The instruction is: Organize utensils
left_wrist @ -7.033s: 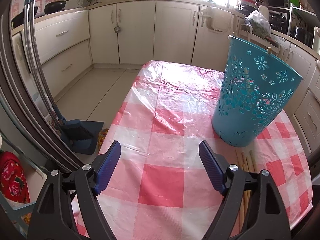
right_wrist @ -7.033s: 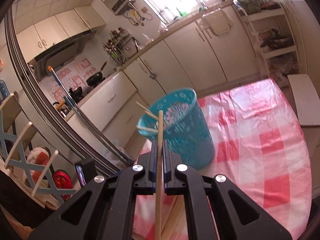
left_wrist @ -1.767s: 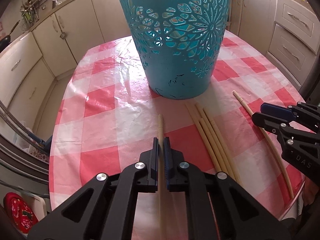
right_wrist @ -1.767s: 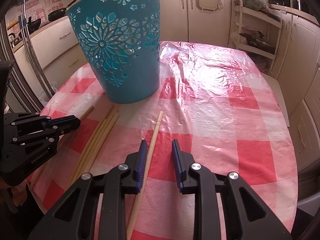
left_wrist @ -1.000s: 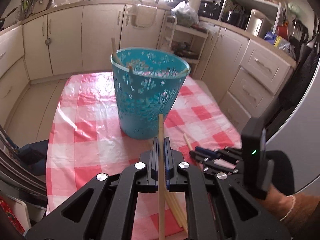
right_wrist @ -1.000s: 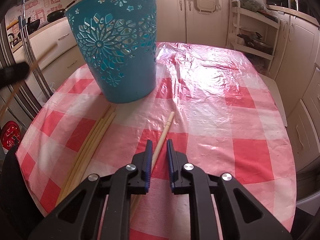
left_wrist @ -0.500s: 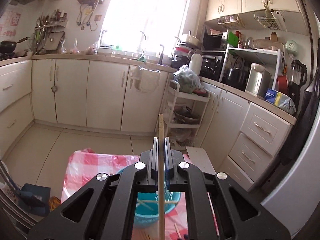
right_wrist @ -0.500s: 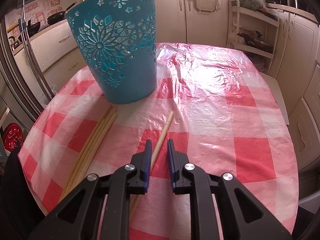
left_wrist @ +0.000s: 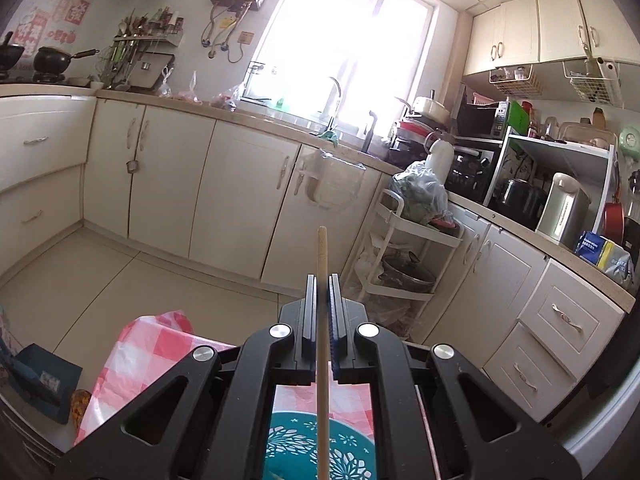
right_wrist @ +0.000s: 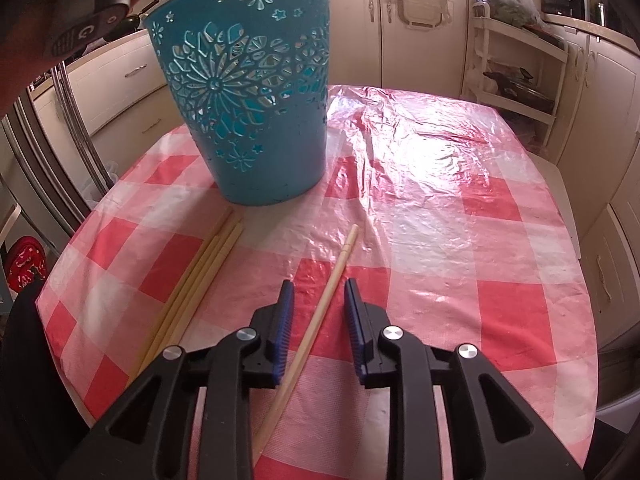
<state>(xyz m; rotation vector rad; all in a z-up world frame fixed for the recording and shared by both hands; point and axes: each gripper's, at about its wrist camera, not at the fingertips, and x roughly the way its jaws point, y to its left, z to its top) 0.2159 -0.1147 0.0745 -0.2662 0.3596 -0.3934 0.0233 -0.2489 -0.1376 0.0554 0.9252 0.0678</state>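
The black left gripper [left_wrist: 322, 300] with blue pads has its jaws clamped on a long pale wooden chopstick [left_wrist: 322, 332], which runs straight up between them with its tip poking out past the pads. Directly beneath, seen through the gripper frame, sits the teal plastic basket with flower cut-outs [left_wrist: 344, 446], standing on the tabletop covered in a pink-and-white checked plastic cloth [left_wrist: 140, 348]. Beyond are cream kitchen cabinets [left_wrist: 240, 196] and a bright window [left_wrist: 340, 48]
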